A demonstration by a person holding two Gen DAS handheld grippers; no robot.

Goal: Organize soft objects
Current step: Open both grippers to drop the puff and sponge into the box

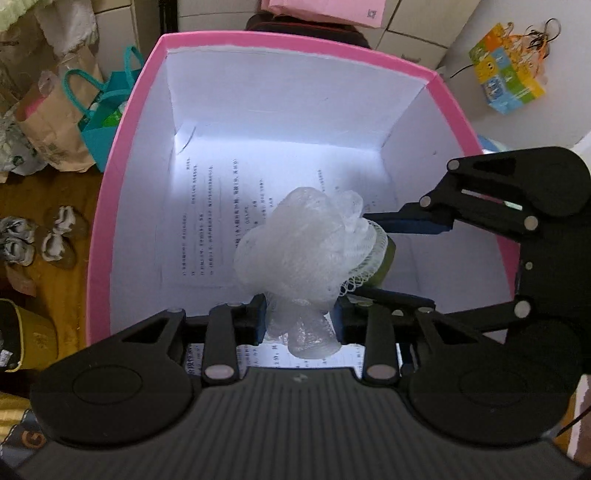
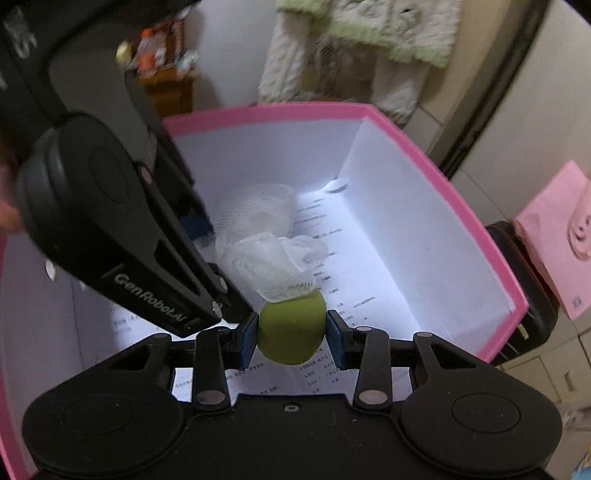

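A pink box [image 1: 295, 38] with white inner walls and printed paper on its floor fills both views. My left gripper [image 1: 299, 321] is shut on a white mesh bath puff [image 1: 295, 251], which hangs over the inside of the box. From the right comes my right gripper [image 1: 373, 258], shut on a green ball [image 1: 387, 262] that touches the puff. In the right wrist view the green ball [image 2: 291, 328] sits squeezed between the blue pads [image 2: 245, 339] of the right gripper [image 2: 291, 332]. There the puff [image 2: 266, 254] drapes onto the ball's top, held by the left gripper [image 2: 221, 251] over the box [image 2: 277, 110].
Left of the box stand a teal bag [image 1: 99, 125] and brown paper bags [image 1: 48, 122]; shoes [image 1: 55, 236] lie on the floor. A colourful cube box [image 1: 506, 77] sits at the right. A pink bag [image 2: 554, 236], a black case [image 2: 524, 288] and fluffy cloth [image 2: 369, 33] surround the box.
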